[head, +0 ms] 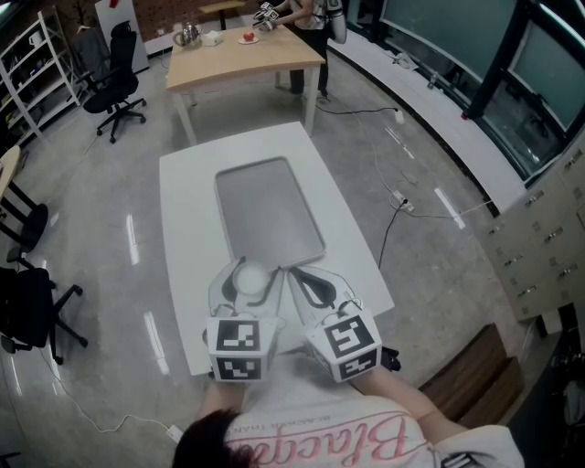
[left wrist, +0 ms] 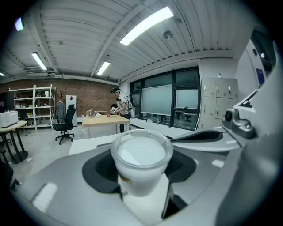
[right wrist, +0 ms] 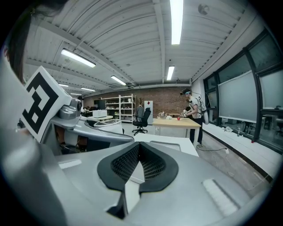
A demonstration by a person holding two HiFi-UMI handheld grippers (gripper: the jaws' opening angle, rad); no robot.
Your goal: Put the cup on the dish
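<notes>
- Head view: white table stands lengthwise, with a grey tray lying flat along its middle, nothing on it.
- The left gripper is at the tray's near-left corner, with a translucent white cup upright between its jaws. The cup sits at the near edge of the tray, not on its flat part.
- The right gripper is just beside it on the right, jaws drawn together, reaching to the tray's near edge.
- At the far end stand a wooden table with a person at its far corner, and an office chair to the left.
- Left gripper view: the cup fills the centre, mouth up, inside pale. The left gripper has its dark pads against the cup's sides, clamped on it at a wide spread. White table top shows below the cup, and the tray's rim lies just beyond it. The right gripper's closed jaws show at the right.
- Right gripper view: the right gripper has its ribbed pads meeting at the tips, with nothing between them. The left gripper's marker cube is at the left, and the cup's rim shows past it. The tray lies ahead on the table.
</notes>
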